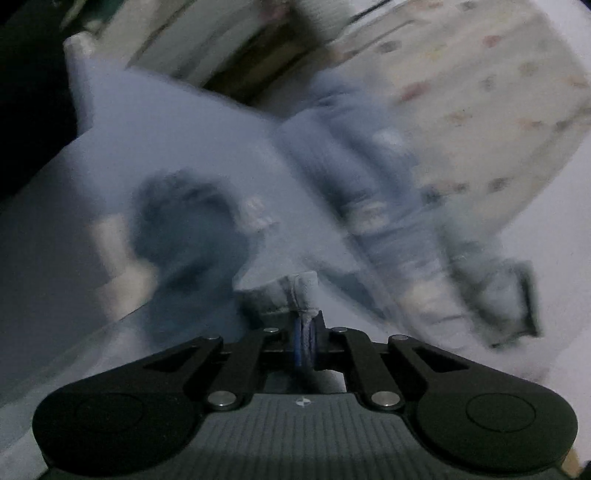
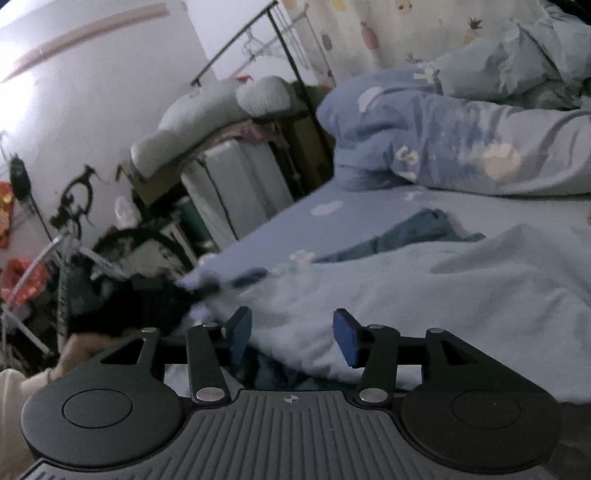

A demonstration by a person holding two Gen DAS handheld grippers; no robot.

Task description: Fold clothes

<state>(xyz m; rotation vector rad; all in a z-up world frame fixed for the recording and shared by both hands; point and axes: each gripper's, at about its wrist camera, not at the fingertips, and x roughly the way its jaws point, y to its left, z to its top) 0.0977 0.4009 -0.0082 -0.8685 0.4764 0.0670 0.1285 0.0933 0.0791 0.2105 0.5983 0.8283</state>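
Note:
A pale blue garment (image 2: 424,295) lies spread over the bed in the right wrist view. My right gripper (image 2: 291,336) hovers at its near edge, open, and its blue pads (image 2: 347,341) hold nothing. In the blurred left wrist view, my left gripper (image 1: 304,332) is shut on a bunched hem of the same pale blue garment (image 1: 166,129), which stretches away from it. The right wrist view also shows the left gripper (image 2: 195,288) as a dark blur pinching the garment's far left corner.
A rolled blue patterned quilt (image 2: 461,147) lies at the back of the blue bed sheet (image 2: 295,218). A darker blue cloth (image 2: 413,229) sits beyond the garment. A fruit-print curtain (image 2: 369,29), a clothes rack (image 2: 236,40) and floor clutter (image 2: 92,258) stand beyond the bed's left edge.

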